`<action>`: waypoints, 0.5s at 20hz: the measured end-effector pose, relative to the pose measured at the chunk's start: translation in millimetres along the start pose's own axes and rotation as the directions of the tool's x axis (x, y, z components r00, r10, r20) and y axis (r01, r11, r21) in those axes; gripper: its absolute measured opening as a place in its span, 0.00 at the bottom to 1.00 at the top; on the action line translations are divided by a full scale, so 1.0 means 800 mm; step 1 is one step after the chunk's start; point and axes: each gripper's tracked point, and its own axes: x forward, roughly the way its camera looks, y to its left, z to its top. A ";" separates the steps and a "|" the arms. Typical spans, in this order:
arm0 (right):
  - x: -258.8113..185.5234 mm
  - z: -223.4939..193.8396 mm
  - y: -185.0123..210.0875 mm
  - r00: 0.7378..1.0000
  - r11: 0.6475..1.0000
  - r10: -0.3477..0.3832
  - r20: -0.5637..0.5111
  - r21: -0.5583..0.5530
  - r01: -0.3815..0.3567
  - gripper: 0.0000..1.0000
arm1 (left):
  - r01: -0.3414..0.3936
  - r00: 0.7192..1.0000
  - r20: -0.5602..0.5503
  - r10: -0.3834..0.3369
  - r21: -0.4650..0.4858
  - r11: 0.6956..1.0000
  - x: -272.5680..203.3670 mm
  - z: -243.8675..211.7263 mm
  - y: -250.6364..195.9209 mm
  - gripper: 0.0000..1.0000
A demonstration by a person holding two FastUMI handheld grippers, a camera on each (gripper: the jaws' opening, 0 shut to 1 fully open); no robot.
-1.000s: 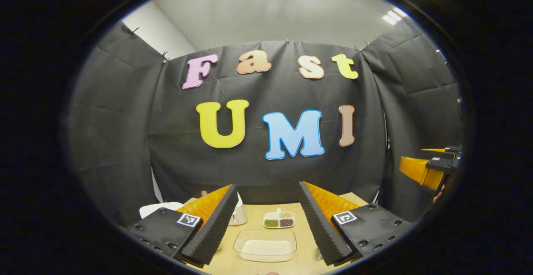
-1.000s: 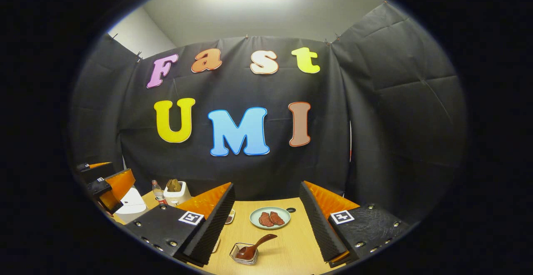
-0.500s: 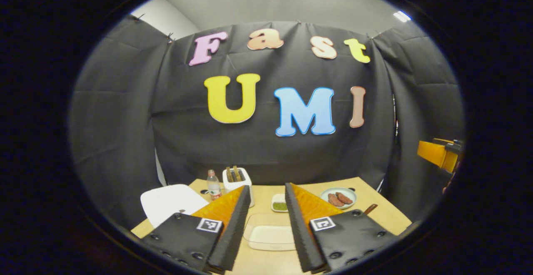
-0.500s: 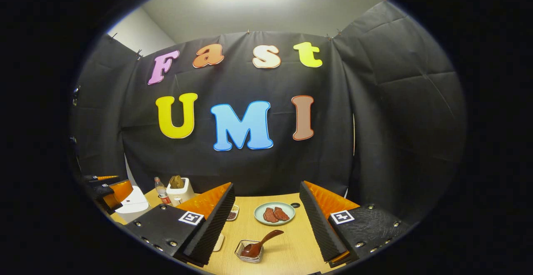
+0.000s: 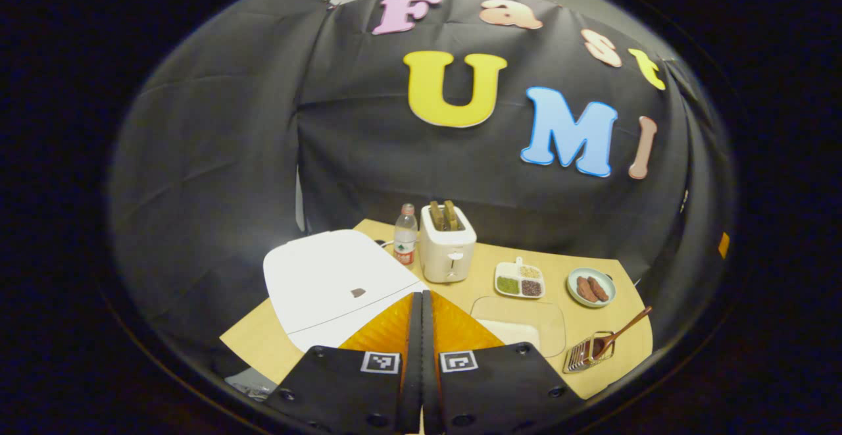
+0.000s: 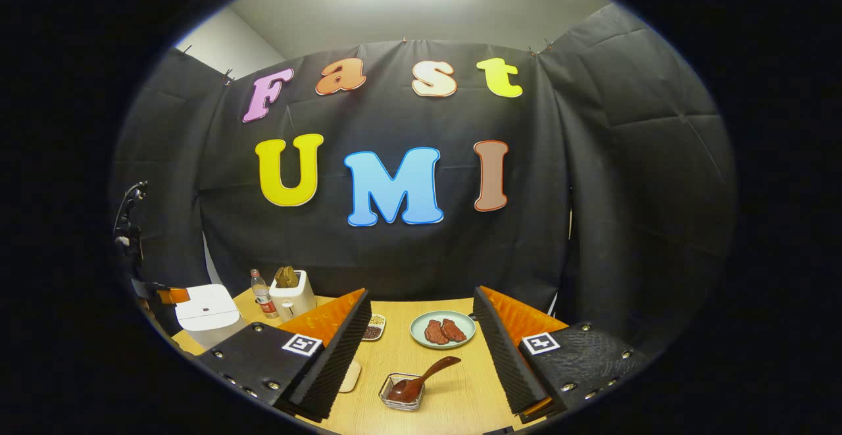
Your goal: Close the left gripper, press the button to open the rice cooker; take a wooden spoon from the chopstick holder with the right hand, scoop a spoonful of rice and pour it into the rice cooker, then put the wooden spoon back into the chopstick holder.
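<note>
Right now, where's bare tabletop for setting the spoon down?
Free: the strip in the right gripper view between the plate of meat and the wire holder, and right of the wooden spoon. Crowded: the left end, with rice cooker, bottle, toaster.

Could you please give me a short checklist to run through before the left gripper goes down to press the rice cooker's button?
1. Left gripper fingers closed together: ok.
2. Rice cooker lid down, waiting to be opened: ok.
3. Button in sight on the lid: ok.
4. Fingers touching the button: not ok, short of it.
5. Wooden spoon in the chopstick holder: ok.
6. Right gripper open and empty: ok.
</note>
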 end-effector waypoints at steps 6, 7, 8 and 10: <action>0.006 -0.009 0.003 1.000 1.000 -0.015 -0.018 -0.014 0.015 0.95 | -0.098 0.987 -0.139 0.080 -0.128 0.987 0.073 -0.021 0.096 0.09; 0.007 -0.011 0.001 1.000 1.000 -0.020 -0.022 -0.013 0.020 0.95 | -0.096 0.985 -0.152 0.076 -0.131 0.987 0.086 -0.022 0.098 0.09; 0.009 -0.013 -0.002 0.999 1.000 -0.027 -0.028 -0.013 0.027 0.95 | -0.094 0.982 -0.174 0.067 -0.148 0.985 0.097 -0.028 0.098 0.08; 0.016 -0.013 -0.006 0.998 0.999 -0.044 -0.034 -0.016 0.043 0.95 | -0.108 0.979 -0.189 0.079 -0.148 0.983 0.120 -0.036 0.107 0.09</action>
